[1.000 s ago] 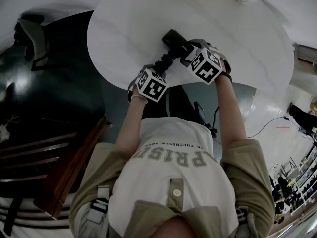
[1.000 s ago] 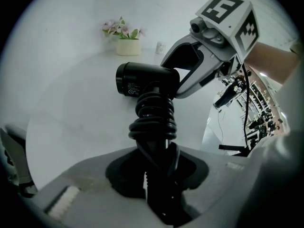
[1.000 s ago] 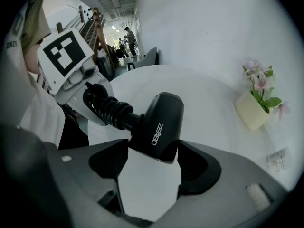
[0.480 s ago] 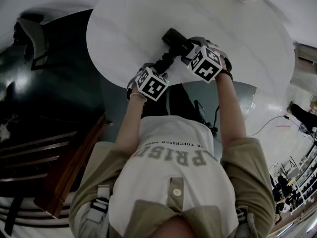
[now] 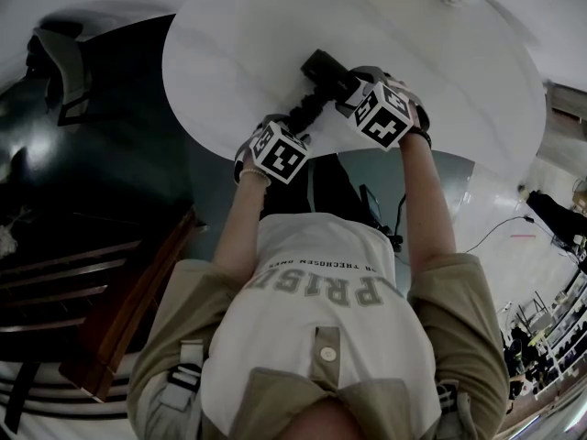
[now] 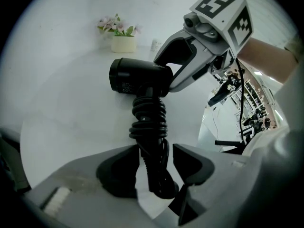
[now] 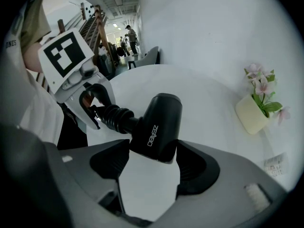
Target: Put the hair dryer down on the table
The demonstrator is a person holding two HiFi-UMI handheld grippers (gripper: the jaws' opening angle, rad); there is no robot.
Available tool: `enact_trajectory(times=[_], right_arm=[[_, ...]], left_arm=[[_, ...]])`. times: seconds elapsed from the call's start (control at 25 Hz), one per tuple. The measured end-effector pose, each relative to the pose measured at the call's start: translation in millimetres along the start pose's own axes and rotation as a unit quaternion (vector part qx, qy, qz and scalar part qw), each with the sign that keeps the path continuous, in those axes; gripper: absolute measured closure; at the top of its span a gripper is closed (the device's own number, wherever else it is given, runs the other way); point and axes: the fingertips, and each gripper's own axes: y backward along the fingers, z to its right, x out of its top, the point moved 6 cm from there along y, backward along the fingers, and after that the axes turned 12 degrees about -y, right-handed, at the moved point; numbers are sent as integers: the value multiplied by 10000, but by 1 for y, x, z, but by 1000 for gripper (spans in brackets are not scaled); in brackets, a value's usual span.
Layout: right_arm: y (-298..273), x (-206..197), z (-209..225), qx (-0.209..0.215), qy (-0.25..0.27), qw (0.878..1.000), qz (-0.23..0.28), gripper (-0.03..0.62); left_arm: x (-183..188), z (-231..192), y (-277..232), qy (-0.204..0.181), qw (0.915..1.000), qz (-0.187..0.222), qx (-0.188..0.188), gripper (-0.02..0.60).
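Observation:
A black hair dryer (image 5: 321, 69) lies at the near edge of the round white table (image 5: 238, 26), its cord wound round the handle. Whether it rests on the top I cannot tell. My right gripper (image 7: 153, 160) is shut on the dryer's barrel (image 7: 159, 122), both pads against its sides. My left gripper (image 6: 156, 163) straddles the cord-wrapped handle (image 6: 148, 122). Its jaws are opening, and a gap shows between the right pad and the handle. In the head view the left gripper (image 5: 292, 132) sits nearer the body than the right gripper (image 5: 348, 90).
A small pot of pink flowers (image 6: 123, 42) stands at the table's far side, also seen as the pot (image 7: 254, 113) to the right. A dark wooden piece of furniture (image 5: 119, 310) stands on the floor at the left. People stand far off (image 7: 130, 33).
The left gripper's marker cube has shifted slightly. The hair dryer and the right gripper have stayed almost in place.

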Motion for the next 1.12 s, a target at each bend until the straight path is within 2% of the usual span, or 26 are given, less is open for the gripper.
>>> enact_trajectory(times=[0.4,0.84,1.12], right_arm=[[0,1,-1,-79,32,10000,-39,281],[0,2,-2,-198,76,9997,-148,279],[1,1,-2,-224,1,9997,-54,276]], left_arm=[[-1,-9,5,31,9995,84,292,337],[-10,-4,7,73,9998,41,169,319],[-7,-4,18,34,9995,169,247,319]])
